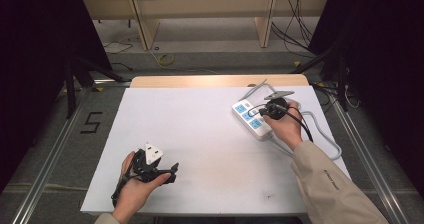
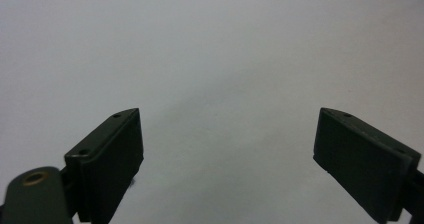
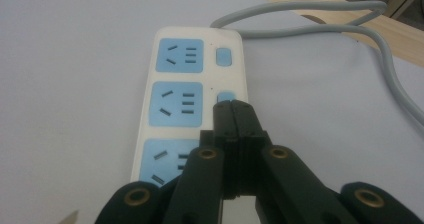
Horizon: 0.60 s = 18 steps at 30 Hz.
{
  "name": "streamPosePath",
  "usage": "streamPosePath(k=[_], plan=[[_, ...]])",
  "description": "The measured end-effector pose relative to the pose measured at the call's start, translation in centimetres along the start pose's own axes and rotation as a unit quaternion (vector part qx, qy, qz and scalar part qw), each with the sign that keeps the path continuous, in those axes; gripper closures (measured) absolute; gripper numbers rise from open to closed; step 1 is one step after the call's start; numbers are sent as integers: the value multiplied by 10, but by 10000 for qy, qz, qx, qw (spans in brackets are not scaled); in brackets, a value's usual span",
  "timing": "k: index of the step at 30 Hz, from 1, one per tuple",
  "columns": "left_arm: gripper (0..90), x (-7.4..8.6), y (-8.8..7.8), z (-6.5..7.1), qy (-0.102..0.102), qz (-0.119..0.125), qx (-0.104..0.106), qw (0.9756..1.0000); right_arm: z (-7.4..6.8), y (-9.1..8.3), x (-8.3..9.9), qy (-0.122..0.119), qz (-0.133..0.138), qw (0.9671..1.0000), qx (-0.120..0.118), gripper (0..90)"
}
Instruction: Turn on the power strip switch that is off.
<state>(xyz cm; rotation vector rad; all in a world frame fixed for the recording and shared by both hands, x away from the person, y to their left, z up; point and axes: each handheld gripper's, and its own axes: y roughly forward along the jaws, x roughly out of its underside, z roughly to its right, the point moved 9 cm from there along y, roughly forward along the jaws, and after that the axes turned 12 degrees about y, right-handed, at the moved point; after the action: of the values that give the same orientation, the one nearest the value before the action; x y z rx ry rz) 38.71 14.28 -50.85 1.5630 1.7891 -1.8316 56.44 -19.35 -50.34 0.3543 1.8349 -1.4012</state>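
The right tool (image 3: 234, 106) has its jaws pressed together with nothing between them, and their tips are on or just above the blue switch (image 3: 226, 97) beside the middle socket of the white power strip (image 3: 192, 111). Whether the tips already touch the button cannot be told from the pictures. The strip lies at the right side of the white worktop (image 1: 200, 149), and its grey cable (image 3: 320, 26) runs in a loop toward the far edge and the right. All three sockets that are visible are empty; no plug is inserted.

The left tool (image 2: 227, 156) has its jaws wide apart and holds nothing. In the high view it rests near the front left of the worktop, well apart from the strip.

The work appears to be the pressing of the middle switch. The approach seems finished, because the closed tips are already placed at the button. What remains, probably, is the push itself and then lifting the tool away.
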Motion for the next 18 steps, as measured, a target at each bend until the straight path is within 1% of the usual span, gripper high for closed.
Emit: streamPosePath(k=[8, 18], plan=[[120, 0, 0, 0, 4, 1, -3, 10000, 0, 3, -4, -30, -29, 10000, 24, 900], [121, 0, 0, 0, 12, 7, -5, 10000, 1, 8, -7, 37, -66, 10000, 27, 900]])
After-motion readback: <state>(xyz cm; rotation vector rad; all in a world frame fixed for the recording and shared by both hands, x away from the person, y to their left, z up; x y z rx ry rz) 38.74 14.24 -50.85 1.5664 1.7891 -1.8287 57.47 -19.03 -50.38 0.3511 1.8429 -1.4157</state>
